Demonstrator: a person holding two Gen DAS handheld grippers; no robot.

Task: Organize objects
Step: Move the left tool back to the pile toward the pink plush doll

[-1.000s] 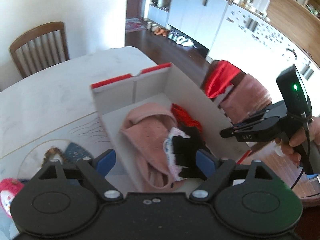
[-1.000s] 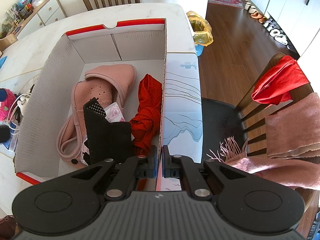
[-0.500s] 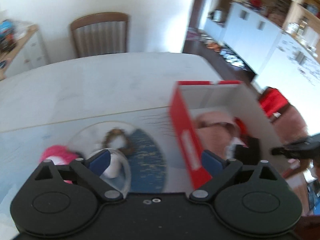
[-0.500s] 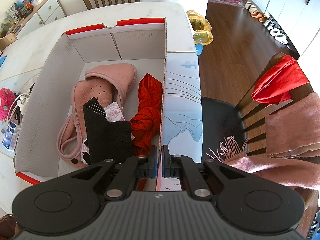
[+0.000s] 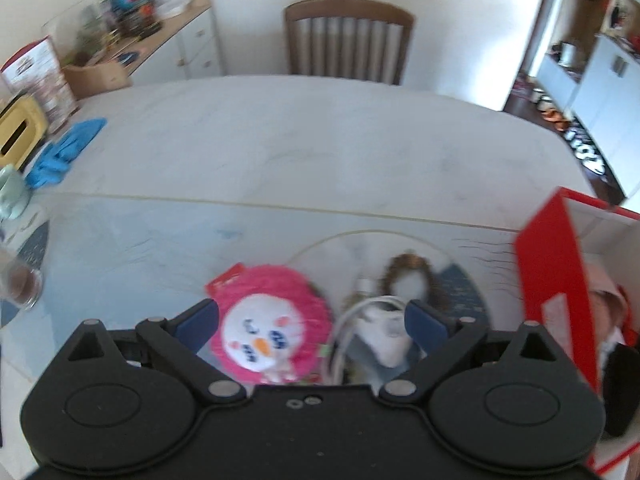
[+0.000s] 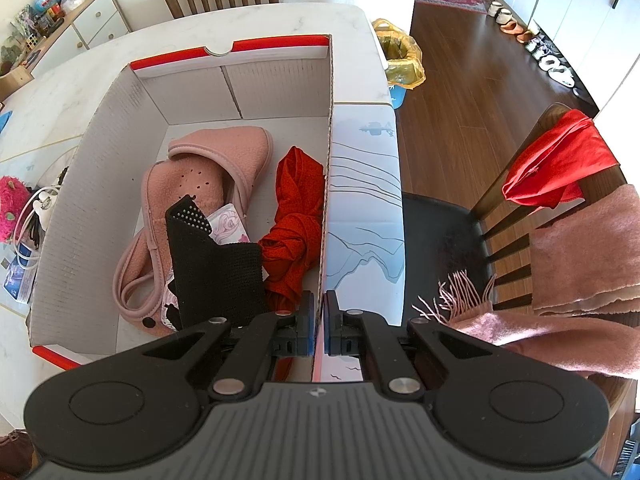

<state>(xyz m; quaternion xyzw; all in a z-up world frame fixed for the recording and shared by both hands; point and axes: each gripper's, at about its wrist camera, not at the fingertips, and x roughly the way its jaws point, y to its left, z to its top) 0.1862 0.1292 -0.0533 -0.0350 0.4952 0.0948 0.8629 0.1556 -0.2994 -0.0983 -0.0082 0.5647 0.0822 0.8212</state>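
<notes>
With the left hand-held gripper (image 5: 312,322) spread wide over the pink toy (image 5: 262,330) and charger (image 5: 386,334) on the counter (image 5: 320,136), closing could snag both, while the right hand-held gripper (image 6: 319,330) pinches the box (image 6: 327,168) wall

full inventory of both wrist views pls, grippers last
box: 1, white inside with red rim, on table
slippers: pink, in box; number unclear
black fabric piece: 1, in box, over slippers
red cloth: 1, in box by right wall
pink plush toy: 1, pink with white face, on table left of box
white charger with cable: 1, beside toy
blue cloth: 1, table's far left
left gripper: open, above toy and charger
right gripper: shut on box wall
</notes>
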